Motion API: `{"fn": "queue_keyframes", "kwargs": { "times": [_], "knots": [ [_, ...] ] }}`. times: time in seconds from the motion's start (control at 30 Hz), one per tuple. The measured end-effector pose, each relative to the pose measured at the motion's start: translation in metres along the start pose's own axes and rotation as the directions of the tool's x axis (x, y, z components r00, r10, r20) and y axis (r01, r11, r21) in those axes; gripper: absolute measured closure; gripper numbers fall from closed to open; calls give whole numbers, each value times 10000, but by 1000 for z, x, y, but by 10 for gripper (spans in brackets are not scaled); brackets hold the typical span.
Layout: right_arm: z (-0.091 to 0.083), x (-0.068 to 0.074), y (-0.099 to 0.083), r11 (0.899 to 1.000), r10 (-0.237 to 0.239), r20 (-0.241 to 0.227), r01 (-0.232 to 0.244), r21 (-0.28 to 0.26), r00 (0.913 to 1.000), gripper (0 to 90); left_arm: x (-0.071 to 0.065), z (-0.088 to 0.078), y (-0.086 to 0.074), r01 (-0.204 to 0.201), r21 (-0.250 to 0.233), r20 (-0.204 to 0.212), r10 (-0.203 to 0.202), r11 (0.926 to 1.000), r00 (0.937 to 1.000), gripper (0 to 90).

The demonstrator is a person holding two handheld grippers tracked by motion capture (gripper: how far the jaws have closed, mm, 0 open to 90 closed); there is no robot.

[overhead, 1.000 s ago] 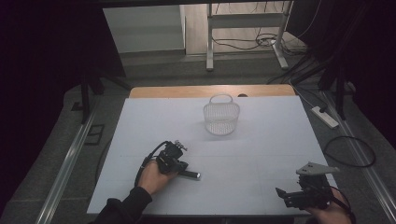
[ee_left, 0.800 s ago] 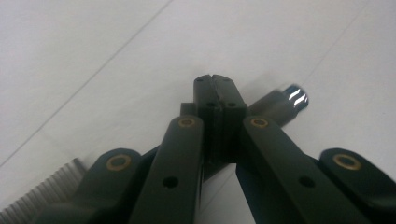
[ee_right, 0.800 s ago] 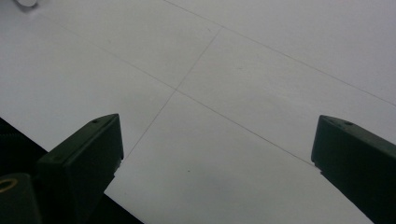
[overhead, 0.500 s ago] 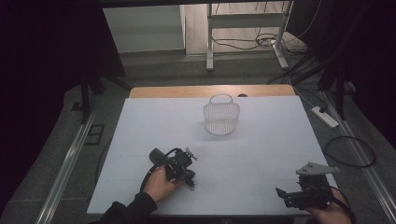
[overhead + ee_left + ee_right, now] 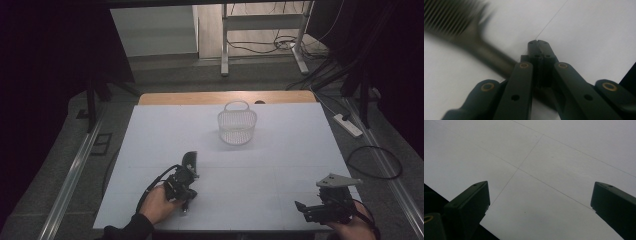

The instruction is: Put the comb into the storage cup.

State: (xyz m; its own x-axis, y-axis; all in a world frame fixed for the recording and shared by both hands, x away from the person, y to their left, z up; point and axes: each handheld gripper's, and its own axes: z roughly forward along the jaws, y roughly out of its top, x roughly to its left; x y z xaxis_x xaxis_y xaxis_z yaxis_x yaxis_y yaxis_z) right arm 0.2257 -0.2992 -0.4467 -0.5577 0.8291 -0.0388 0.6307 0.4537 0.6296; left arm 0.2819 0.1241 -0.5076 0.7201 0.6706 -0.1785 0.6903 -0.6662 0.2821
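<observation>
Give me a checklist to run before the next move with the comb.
1. Left hand-held gripper closed: ok, the jaw tips meet.
2. Comb firmly clamped: cannot tell. Its handle runs in under the jaws, and the contact is hidden and blurred.
3. Basket ready to receive: ok. It stands upright with its opening up, at the far middle of the table.
4. Way from comb to basket: ok, only bare white surface lies between them.
5. Right hand-held gripper out of the way: ok. Its jaws are wide open with nothing between them, and it sits at the near right corner.
</observation>
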Motion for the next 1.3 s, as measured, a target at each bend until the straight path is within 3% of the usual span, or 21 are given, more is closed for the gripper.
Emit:
{"fn": "queue_keyframes", "kwargs": {
  "times": [0.17, 0.3, 0.53, 0.73, 0.93, 1.0, 1.03, 1.2, 1.3],
  "knots": [
    [0, 0, 0, 10000, 1, -3, -1, 14, 10000, 25, 8, -6, -9, 189, -33, -219, -189, 9998, 9996, 890],
    [0, 0, 0, 10000, -10, -10, 10, 10, 10000, 25, 10, -10, -12, 290, -219, -161, -293, 9993, 9994, 890],
    [0, 0, 0, 10000, -20, -8, 20, -6, 10000, 26, 6, -24, -13, 283, -935, -128, -296, 9952, 9995, 889],
    [0, 0, 0, 10000, -43, -7, 43, -9, 10000, 26, -1, -37, -17, 348, -1256, -478, -411, 9915, 9980, 792],
    [0, 0, 0, 10000, -51, -13, 51, -22, 10000, 26, 6, -43, -21, 820, -1570, -615, -926, 9842, 9938, 610],
    [0, 0, 0, 10000, -51, -14, 51, -29, 10000, 26, 8, -45, -21, 930, -1673, -686, -1057, 9815, 9920, 507],
    [0, 0, 0, 10000, -51, -14, 51, -29, 10000, 26, 10, -45, -21, 951, -1732, -772, -1098, 9803, 9909, 507],
    [0, 1, 0, 10000, -62, -12, 62, -48, 10000, 26, 18, -51, -23, 1325, -2050, -1088, -1571, 9698, 9816, 244],
    [-1, 0, 0, 10000, -59, -16, 59, -55, 10000, 26, 21, -52, -24, 1422, -2046, -1053, -1662, 9685, 9804, 186]
  ]
}}
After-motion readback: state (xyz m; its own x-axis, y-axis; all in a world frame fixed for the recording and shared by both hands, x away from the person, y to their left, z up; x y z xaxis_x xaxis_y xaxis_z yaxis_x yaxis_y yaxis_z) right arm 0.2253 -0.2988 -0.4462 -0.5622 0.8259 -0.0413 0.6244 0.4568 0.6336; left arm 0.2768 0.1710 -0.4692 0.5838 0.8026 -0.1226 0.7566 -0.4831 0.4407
